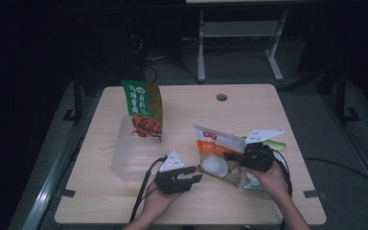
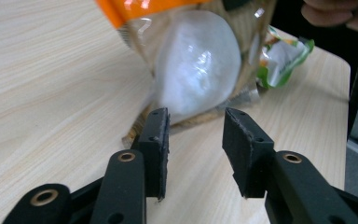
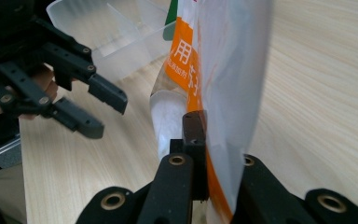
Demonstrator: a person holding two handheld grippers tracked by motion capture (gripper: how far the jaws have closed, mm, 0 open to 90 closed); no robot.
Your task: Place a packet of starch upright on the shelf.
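Two grippers worked over the pale wooden surface (image 1: 249,201). The right gripper (image 1: 234,156) had its jaws clenched on the edge of an orange-and-clear food pouch (image 1: 216,155), the film pinched flat between the pads (image 3: 194,135) and rising straight up from them in the right gripper view. A round white bun (image 2: 198,63) showed through the pouch's clear window.

The left gripper (image 1: 196,175) stood released, nothing between its jaws; the pouch's bottom edge lay just beyond its tips, apart from both pads (image 2: 157,140). No other object lay between those open jaws and the pouch, only bare wood.

Past the pouch, on the far side from the left jaws, a green-and-white wrapper (image 2: 284,58) lay on the surface, close beside the hand (image 1: 274,179) holding the right gripper. Behind the left gripper, away from the pouch, sat a clear plastic tub (image 1: 134,151), with a tall green snack bag (image 1: 143,108) standing upright at its far end.
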